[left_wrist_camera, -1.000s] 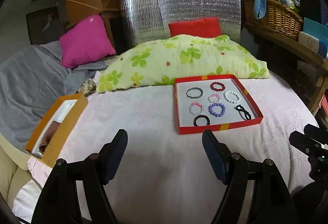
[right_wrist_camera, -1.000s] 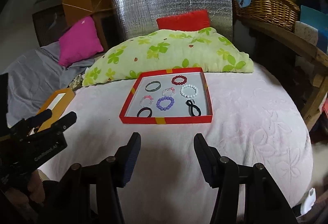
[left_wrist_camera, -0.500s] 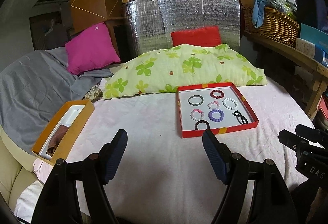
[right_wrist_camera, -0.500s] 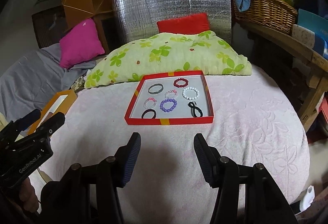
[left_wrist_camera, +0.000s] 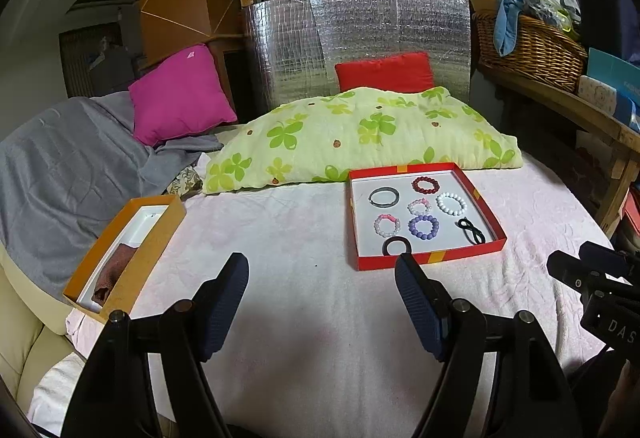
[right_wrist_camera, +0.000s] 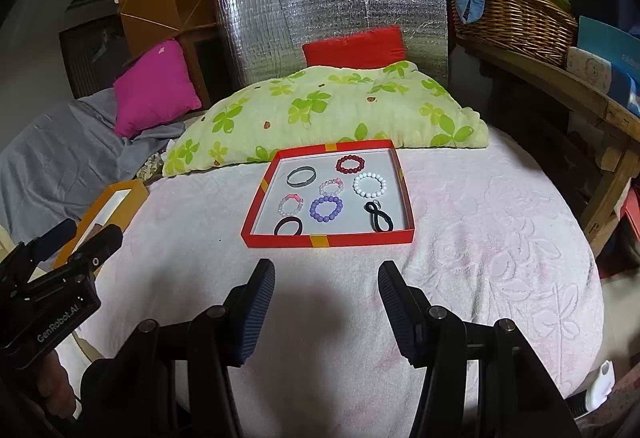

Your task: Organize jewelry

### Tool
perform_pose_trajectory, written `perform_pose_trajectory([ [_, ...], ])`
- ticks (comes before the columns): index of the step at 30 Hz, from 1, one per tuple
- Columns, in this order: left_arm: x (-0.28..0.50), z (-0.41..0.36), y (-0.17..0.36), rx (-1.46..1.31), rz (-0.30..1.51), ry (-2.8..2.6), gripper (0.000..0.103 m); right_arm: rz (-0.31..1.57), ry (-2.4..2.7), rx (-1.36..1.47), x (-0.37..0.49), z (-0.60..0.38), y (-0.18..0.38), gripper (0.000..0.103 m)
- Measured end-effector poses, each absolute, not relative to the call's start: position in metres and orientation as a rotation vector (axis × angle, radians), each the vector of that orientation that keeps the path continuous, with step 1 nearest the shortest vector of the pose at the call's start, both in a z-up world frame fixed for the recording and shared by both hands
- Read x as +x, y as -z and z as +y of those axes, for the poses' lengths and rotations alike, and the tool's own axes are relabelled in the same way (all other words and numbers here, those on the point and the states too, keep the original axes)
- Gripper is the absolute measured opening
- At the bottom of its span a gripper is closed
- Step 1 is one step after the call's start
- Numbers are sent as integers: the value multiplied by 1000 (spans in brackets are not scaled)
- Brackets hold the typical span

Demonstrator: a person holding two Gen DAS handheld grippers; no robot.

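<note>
Pink bedspread point(right_wrist_camera: 460, 258): my view has pulled back; both claws, left gripper point(left_wrist_camera: 322, 302) and right gripper point(right_wrist_camera: 326, 302), stay apart and empty; bracelets remain in the red tray point(right_wrist_camera: 328, 240).

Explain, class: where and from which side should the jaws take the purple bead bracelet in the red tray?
Probably from above. The purple bead bracelet lies flat in the red tray, so straddle one stretch of its ring, one jaw inside the hole, one outside. Its near side has the most free room.

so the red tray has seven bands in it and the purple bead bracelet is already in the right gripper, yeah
Not quite. The purple bead bracelet lies in the red tray with the other six bands. The right gripper is open and empty, short of the tray, as the right wrist view shows.
</note>
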State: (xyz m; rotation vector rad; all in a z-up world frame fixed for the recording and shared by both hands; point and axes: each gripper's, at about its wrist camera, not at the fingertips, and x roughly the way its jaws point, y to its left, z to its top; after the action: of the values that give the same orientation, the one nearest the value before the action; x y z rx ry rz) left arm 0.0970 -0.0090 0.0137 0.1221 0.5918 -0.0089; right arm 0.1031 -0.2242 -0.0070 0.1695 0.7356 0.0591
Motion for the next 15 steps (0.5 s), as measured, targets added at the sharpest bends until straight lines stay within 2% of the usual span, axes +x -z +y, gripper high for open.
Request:
perform_pose_trajectory([
  [15,98,-7,-15,120,592,4,76,734,-59,180,105,-226,6,58],
])
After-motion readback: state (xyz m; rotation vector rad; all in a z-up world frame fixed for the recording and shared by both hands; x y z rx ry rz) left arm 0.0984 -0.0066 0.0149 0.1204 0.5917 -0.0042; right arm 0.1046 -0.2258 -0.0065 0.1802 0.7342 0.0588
